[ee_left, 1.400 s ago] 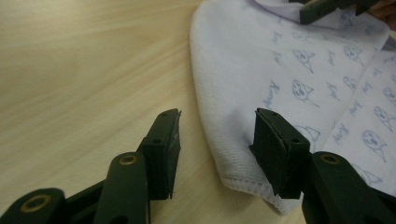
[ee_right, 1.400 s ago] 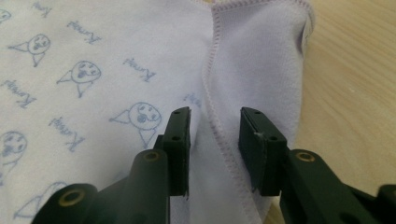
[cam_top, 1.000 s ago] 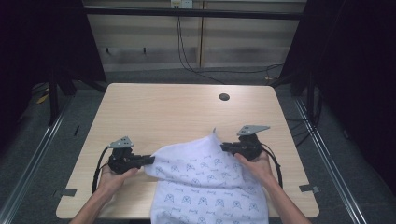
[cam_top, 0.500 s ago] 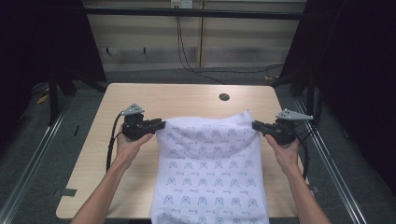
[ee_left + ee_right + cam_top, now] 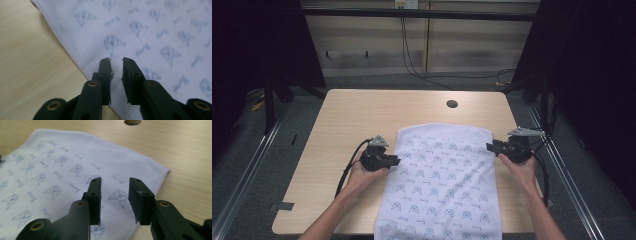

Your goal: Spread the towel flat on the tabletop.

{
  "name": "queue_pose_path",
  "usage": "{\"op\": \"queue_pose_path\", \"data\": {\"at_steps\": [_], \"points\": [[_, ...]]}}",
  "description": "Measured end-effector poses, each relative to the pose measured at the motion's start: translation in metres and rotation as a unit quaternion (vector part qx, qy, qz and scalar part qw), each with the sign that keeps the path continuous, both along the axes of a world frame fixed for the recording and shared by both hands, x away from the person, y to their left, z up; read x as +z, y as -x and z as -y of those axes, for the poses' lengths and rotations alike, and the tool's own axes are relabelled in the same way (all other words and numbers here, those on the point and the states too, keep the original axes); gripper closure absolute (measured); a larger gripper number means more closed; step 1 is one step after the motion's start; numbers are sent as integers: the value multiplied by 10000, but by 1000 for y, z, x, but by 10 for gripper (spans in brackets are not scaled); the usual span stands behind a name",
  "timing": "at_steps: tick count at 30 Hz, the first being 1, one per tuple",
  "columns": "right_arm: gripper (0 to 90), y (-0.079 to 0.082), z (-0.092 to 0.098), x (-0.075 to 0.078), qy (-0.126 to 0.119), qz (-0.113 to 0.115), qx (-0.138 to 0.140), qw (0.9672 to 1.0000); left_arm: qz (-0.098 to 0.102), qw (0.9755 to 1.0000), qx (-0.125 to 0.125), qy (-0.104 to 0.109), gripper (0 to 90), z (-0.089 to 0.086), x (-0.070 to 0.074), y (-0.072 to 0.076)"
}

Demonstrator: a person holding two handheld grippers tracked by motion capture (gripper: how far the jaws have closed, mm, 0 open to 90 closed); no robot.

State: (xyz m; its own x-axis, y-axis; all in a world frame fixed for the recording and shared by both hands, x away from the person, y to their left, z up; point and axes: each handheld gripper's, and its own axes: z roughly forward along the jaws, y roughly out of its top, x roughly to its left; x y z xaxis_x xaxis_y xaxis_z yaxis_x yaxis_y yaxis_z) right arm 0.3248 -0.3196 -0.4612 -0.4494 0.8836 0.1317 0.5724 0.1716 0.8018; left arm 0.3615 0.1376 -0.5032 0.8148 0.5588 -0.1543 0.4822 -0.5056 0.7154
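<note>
Towel (image 5: 444, 180) lies flat between both grippers, their parted jaws over its side edges, gripping nothing.

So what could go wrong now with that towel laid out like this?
The towel hangs over the table's near edge, so its weight might drag it off. Both hand-held grippers, left and right, have just let go with jaws apart; closing again could pinch up a fold and wrinkle it.

The towel's (image 5: 444, 180) near end runs off the high view's bottom edge, past the table (image 5: 337, 130).
</note>
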Motion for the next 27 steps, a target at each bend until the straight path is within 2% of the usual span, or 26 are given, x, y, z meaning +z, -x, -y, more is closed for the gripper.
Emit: {"op": "queue_pose_path", "data": {"at_steps": [2,3,6,7,8,10,11,12,14,16,19,21,22,23,27], "points": [[645,5,-4,-2,-32,-70,204,9998,-68,9999,-74,-107,866,-1,2,5],[646,7,-7,-4,23,-125,294,9995,-27,9998,-94,-162,887,-1,3,9],[655,16,-20,-13,174,-328,596,9975,-110,9996,-225,-114,894,-8,3,21],[656,17,-23,-15,218,-356,672,9969,-198,9995,-250,-26,894,-12,3,25],[658,20,-27,-19,260,-478,732,9958,-246,9993,-275,10,894,-14,3,26],[659,21,-32,-26,407,-556,859,9939,-279,9991,-320,14,893,-20,3,30],[653,21,-37,-32,443,-673,892,9928,-289,9992,-278,61,872,-21,2,31],[653,21,-37,-32,443,-673,892,9928,-313,9991,-223,152,872,-24,1,30],[638,19,-41,-36,526,-712,936,9917,-182,9995,23,249,723,-26,0,25],[633,16,-44,-39,524,-708,969,9914,-97,9995,185,257,678,-25,1,15],[651,12,-48,-39,570,-705,967,9912,-55,9983,410,413,634,-21,2,1],[683,12,-50,-39,623,-640,976,9912,-4,9989,392,273,671,-15,-1,-3],[721,13,-50,-39,641,-658,934,9914,36,9993,314,188,729,-14,-3,-2],[808,16,-49,-40,662,-622,913,9917,81,9995,292,106,830,-14,-3,-1],[872,20,-48,-40,602,-642,984,9912,-116,9996,184,168,876,-21,-2,1]]}}
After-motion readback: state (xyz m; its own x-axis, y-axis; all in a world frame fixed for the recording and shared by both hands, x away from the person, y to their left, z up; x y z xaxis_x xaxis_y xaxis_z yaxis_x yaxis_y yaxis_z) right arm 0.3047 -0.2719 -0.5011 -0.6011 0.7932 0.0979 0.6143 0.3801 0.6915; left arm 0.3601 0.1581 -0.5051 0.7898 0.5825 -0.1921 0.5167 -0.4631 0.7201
